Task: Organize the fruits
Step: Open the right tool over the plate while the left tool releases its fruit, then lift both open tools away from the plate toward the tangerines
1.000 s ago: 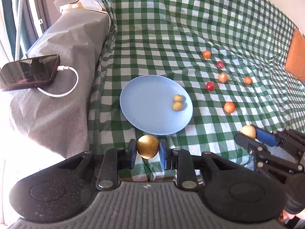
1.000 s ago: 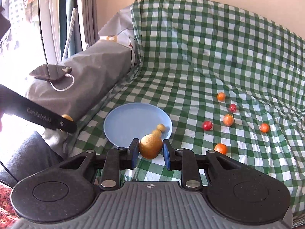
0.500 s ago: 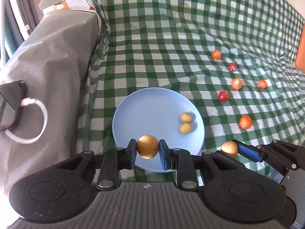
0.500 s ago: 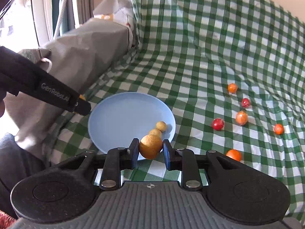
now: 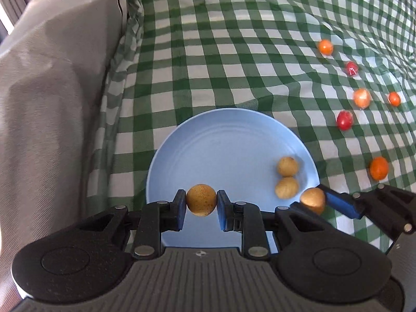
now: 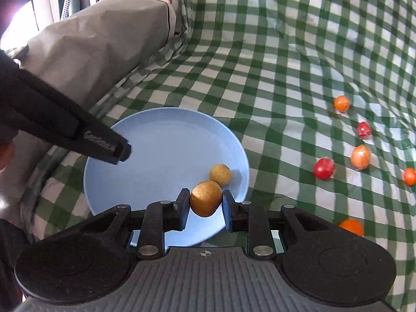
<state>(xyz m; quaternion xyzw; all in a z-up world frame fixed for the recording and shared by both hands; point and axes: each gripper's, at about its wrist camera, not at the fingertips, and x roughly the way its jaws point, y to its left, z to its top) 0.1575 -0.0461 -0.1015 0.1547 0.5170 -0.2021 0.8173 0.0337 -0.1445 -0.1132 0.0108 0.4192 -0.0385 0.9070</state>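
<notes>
A blue plate point(image 5: 221, 140) lies on the green checked cloth and holds two tan round fruits point(image 5: 287, 166). My left gripper point(image 5: 201, 209) is shut on a tan round fruit point(image 5: 201, 199) over the plate's near edge. My right gripper point(image 6: 205, 209) is shut on another tan round fruit point(image 6: 206, 198) over the plate's point(image 6: 166, 143) near right part, just in front of a tan fruit lying in the plate point(image 6: 220, 174). The right gripper also shows in the left wrist view point(image 5: 312, 200), and the left gripper's finger point(image 6: 104, 145) in the right wrist view.
Several small red and orange fruits point(image 5: 344, 120) lie on the cloth right of the plate; they also show in the right wrist view point(image 6: 323, 168). A grey covered block point(image 5: 52, 91) stands along the left side.
Both grippers have moved forward and down with their fruits, from short of the plate to over it. The phone on the grey block has left the view.
</notes>
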